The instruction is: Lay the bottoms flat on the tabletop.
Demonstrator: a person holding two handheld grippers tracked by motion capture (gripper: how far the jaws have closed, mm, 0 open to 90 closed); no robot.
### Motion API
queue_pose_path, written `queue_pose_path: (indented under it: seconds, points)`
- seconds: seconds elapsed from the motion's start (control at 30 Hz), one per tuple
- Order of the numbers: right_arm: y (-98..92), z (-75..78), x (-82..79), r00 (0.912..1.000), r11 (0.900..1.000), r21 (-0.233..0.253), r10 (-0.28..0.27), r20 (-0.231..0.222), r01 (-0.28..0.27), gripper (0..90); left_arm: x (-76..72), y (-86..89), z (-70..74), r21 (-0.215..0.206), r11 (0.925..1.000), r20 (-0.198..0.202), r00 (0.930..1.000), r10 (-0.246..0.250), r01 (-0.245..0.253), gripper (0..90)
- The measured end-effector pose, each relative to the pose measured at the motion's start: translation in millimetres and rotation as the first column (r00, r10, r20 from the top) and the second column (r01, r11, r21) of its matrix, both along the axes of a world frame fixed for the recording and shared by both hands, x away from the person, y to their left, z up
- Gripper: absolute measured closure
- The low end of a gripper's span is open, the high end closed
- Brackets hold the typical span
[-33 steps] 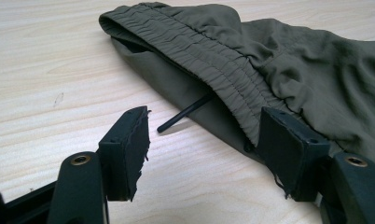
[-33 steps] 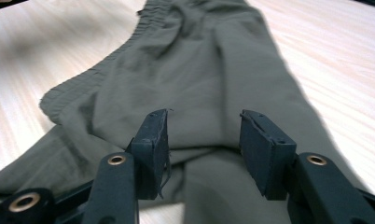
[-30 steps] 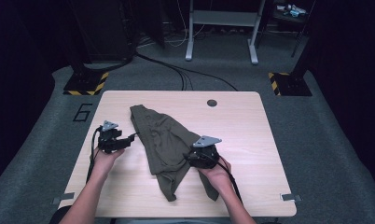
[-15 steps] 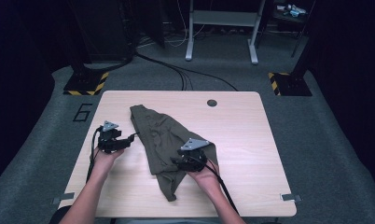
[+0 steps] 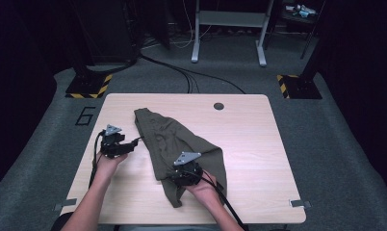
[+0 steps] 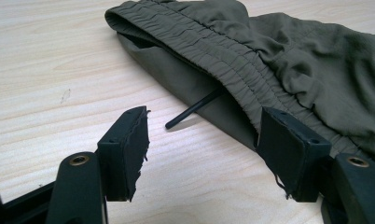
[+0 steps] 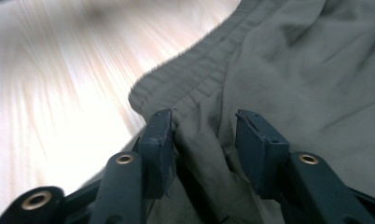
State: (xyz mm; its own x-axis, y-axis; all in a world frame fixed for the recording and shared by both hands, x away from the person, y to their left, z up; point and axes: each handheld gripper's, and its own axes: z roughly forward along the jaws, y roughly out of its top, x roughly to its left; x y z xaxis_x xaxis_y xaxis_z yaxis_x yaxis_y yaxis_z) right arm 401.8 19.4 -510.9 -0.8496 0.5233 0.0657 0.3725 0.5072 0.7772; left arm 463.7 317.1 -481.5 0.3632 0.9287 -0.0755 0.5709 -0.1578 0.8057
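Observation:
An olive green garment (image 5: 170, 134) with an elastic waistband lies crumpled across the middle of the wooden table (image 5: 254, 144). My left gripper (image 5: 135, 143) rests at its left edge, open and empty. In the left gripper view the gripper (image 6: 202, 140) faces the waistband (image 6: 232, 70), where a black drawstring tip (image 6: 195, 109) pokes out. My right gripper (image 5: 175, 174) sits on the garment's lower part. In the right gripper view the gripper (image 7: 204, 135) has its jaws partly apart, with a raised ridge of the fabric (image 7: 293, 70) between them.
A round grommet hole (image 5: 218, 106) is set near the table's far edge. Bare wood lies to the right of the garment and along the front left. Black cables (image 5: 191, 77) and stand bases with striped tape (image 5: 295, 84) sit on the grey floor beyond.
My right gripper has slid left and slightly toward me over the garment, and the fabric under it has bunched. The left gripper has stayed in place.

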Motion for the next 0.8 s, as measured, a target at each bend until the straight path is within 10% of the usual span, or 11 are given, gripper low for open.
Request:
queue_pose_path:
  seconds: [0.37, 0.8]
  points:
    - [-0.4, -8.8, 5.7, 0.9983, 1.0, 0.017, 0.02, -0.055, -0.02, 85.9, 0.0, -0.8, 0.4, 0.002, 1.0, -0.004, 1.0, -0.006, 0.006, 33.4]
    - [-28.8, 41.0, 34.0, 0.9983, 0.997, 0.064, -0.049, 0.031, 0.046, 87.2, -2.3, -11.4, 0.8, -0.039, 0.9989, -0.02, 0.9995, -0.026, 0.025, 37.5]
